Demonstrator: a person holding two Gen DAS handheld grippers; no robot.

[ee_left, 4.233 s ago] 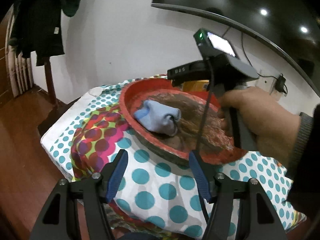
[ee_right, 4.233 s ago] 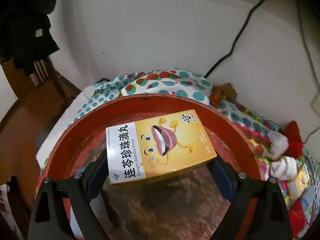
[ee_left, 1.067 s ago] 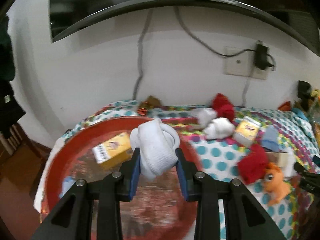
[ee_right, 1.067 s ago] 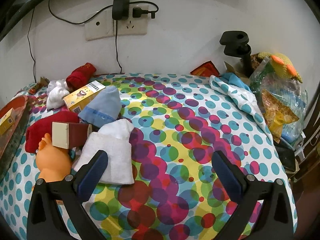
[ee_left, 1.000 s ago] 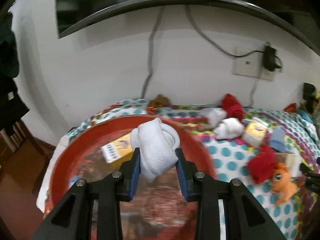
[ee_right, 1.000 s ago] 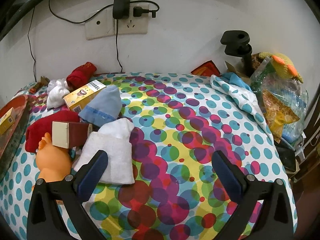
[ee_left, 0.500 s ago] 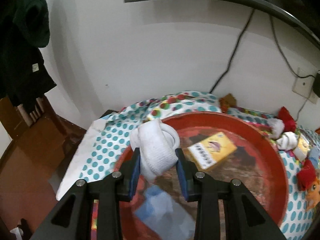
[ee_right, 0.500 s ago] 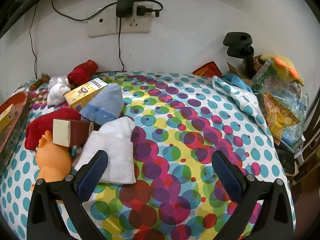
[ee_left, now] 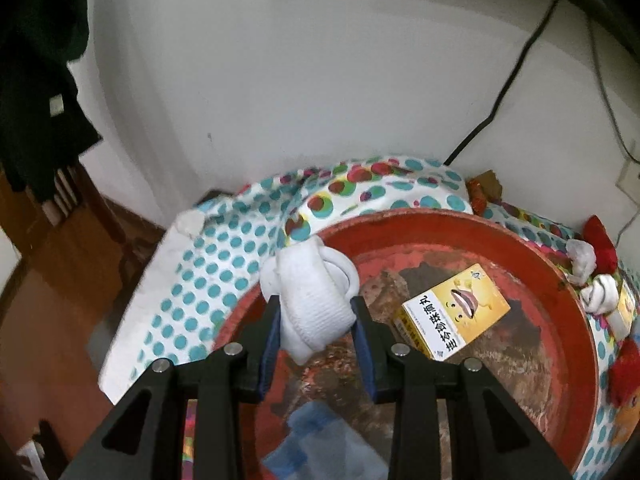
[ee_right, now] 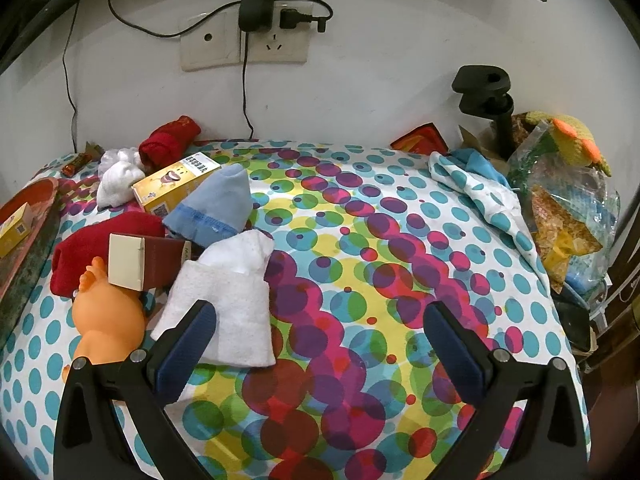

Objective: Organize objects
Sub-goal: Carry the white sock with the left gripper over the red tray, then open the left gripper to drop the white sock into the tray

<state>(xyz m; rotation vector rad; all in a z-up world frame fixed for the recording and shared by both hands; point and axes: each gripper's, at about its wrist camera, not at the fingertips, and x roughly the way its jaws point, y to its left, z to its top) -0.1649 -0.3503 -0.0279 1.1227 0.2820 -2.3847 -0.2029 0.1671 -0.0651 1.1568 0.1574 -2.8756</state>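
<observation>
We've swung left tool point(ee_left: 316, 318), still clamping white sock point(ee_left: 310, 304), over tray point(ee_left: 576, 320); release next. Right tool point(ee_right: 320, 332) open, idle.

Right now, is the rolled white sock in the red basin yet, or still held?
Still held. The left hand-held gripper is shut on the rolled white sock, above the red basin's near-left rim; yellow box lies inside.

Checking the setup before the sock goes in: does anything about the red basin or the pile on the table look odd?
The red basin looks worn: its floor is blotched brown where the red has come off. On the table, a brown-and-cream box lies tilted across the orange toy and the red cloth.
</observation>
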